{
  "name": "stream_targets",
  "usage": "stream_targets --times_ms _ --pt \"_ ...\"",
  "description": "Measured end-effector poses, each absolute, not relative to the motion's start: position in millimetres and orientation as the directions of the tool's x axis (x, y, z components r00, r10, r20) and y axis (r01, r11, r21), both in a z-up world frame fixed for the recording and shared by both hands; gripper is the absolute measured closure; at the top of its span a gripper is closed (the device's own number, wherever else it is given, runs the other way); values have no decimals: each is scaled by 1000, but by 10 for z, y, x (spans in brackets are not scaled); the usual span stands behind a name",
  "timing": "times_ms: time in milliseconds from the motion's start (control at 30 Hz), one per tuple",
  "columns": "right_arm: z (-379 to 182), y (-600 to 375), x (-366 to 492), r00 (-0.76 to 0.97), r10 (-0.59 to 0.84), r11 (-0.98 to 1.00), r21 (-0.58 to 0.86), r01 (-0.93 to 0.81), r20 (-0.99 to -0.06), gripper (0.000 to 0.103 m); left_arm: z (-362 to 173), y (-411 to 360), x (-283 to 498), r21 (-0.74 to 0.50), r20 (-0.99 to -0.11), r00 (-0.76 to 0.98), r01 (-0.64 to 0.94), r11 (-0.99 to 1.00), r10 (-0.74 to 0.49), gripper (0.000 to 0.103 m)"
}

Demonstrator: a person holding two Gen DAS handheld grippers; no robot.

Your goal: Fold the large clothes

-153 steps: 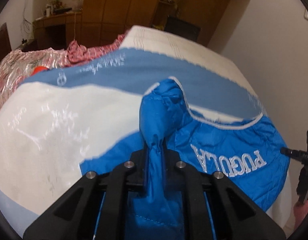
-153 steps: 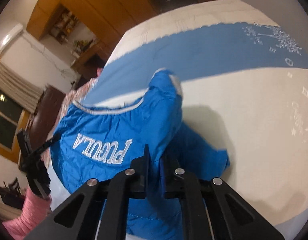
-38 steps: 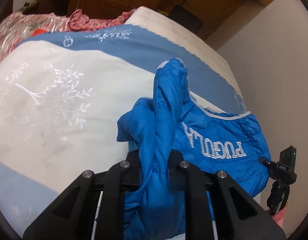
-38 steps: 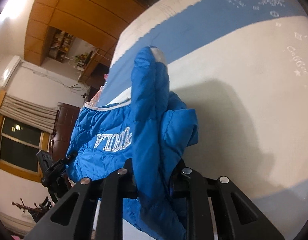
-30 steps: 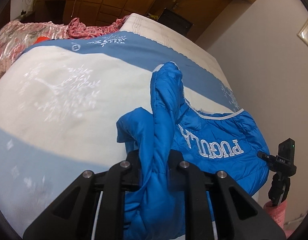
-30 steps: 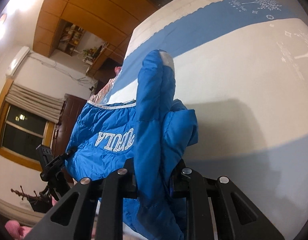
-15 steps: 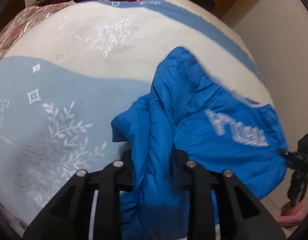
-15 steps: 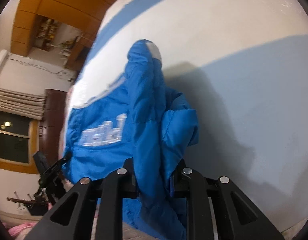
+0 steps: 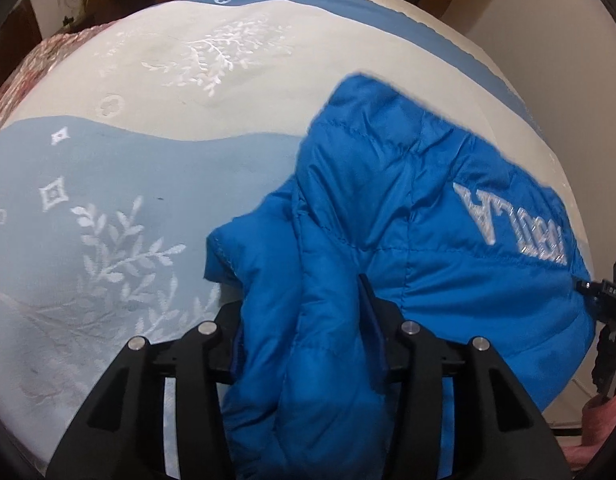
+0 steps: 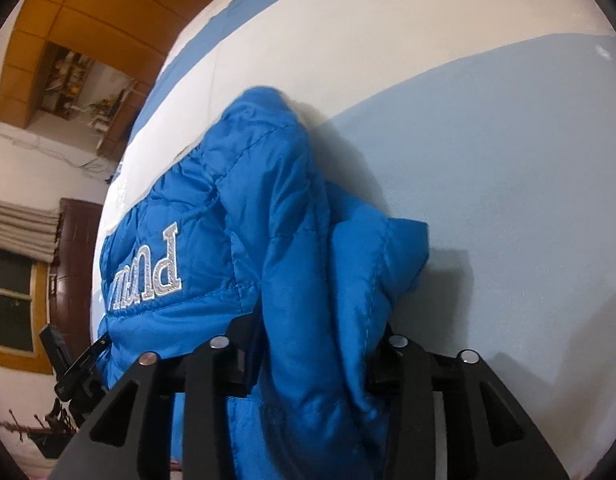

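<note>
I'm laying the blue jacket (image 9: 388, 216) down on the bed (image 9: 147, 168). My left claw (image 9: 308, 332) and right claw (image 10: 316, 344) have just been loosening, padding between. Next: back out, smooth it.

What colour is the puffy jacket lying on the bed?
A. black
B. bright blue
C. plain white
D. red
B: the jacket is bright blue with silver stitched lettering, and it lies on a bedspread of cream and pale blue.
</note>
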State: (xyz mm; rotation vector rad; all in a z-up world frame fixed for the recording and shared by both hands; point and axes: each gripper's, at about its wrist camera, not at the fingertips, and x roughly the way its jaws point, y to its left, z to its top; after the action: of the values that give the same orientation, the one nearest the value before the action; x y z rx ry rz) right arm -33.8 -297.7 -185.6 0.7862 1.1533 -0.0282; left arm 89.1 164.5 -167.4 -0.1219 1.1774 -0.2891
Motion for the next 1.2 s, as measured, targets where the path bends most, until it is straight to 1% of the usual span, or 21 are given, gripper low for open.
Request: stream_targets --times_ms 100,200,233,300,367,433,533,567,600,633,667,767,900,1000,1067,1100,1167,1200 --pt "-1545 -2945 -451 439 258 798 446 405 -861 63 -1371 1765 817 -230 -877 397 144 962 -269 59" --pt "-1225 -2805 -545 442 163 862 345 371 -882 63 -1015 1787 666 -171 -851 475 154 973 -225 59" --pt "-1150 -2743 -578 448 159 877 335 345 -880 63 -905 1755 599 -161 -839 496 168 973 -225 59" --pt "-1016 -2611 -642 466 189 896 346 279 -864 65 -802 1653 496 -184 -830 495 193 964 -257 59" --pt "-954 -2472 -636 464 206 911 342 229 -861 66 -799 1470 381 -199 -833 475 222 955 -284 59" --pt "-964 -2440 -528 450 224 922 338 191 -865 67 -871 1274 316 -182 -838 466 252 951 -284 59" --pt "-1157 -2426 -503 386 181 941 273 198 -904 67 -1111 1048 334 -175 -862 425 263 949 -276 59" --pt "-1230 -2415 -512 373 182 941 271 202 -910 67 -1206 1005 340 -160 -875 410 261 952 -259 59" --pt "-1332 -2450 -521 355 192 937 279 212 -915 68 -1298 975 335 -138 -888 395 256 957 -234 59" --pt "-1425 -2463 -509 340 198 933 283 221 -919 70 -1414 944 332 -116 -898 386 257 959 -212 57" --pt "-1530 -2486 -525 323 206 930 288 229 -924 76 -1498 933 324 -107 -898 388 262 959 -207 56" --pt "-1781 -2478 -538 321 234 919 316 234 -918 76 -1593 920 286 -104 -888 410 265 959 -209 56" --pt "-1804 -2448 -517 325 221 928 301 219 -919 76 -1595 889 274 -96 -892 411 238 967 -189 56" --pt "-1755 -2514 -504 319 252 914 333 233 -914 76 -1534 899 281 -105 -896 403 211 972 -184 56" --pt "-1622 -2593 -533 337 270 902 360 240 -902 75 -1402 973 264 -117 -895 406 182 976 -182 58" --pt "-1540 -2612 -558 352 272 900 367 236 -896 75 -1333 1018 231 -123 -889 419 169 978 -184 57" --pt "-1415 -2640 -593 373 272 901 371 225 -887 73 -1190 1152 145 -110 -879 449 132 985 -158 50" --pt "-1341 -2646 -618 379 276 902 374 214 -883 73 -1134 1239 101 -97 -877 460 108 989 -136 49"
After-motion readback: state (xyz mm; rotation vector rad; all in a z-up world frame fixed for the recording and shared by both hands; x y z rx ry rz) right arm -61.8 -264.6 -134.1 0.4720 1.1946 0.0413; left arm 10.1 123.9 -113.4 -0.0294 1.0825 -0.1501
